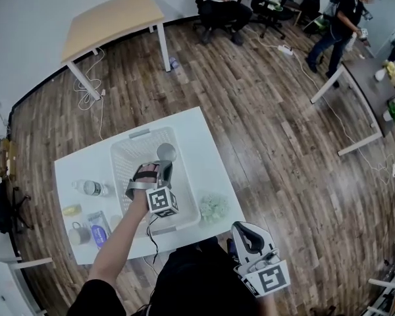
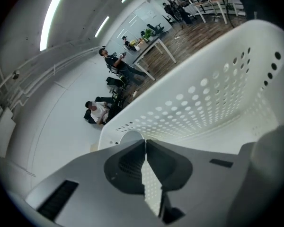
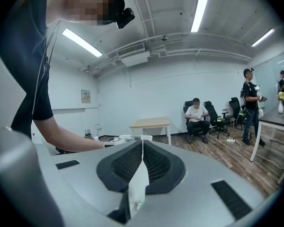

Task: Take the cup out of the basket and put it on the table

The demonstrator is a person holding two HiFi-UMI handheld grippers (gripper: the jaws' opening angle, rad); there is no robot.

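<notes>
1. Left claw [image 2: 146, 143]: jaws almost together, pinching the cup [image 2: 130, 137] by its rim.
2. Head view only: cup lies within the basket [image 1: 141, 137] outline; basket stands on the bench [image 1: 207, 143].
3. Right claw [image 3: 142, 143]: jaws together, empty; head view places it off the bench.

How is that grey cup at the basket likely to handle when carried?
The cup looks smooth, maybe metal, so probably slippery. The left gripper seems to pinch only its rim, so it may swing or tilt. Being round, it would likely roll if set down sideways.
</notes>
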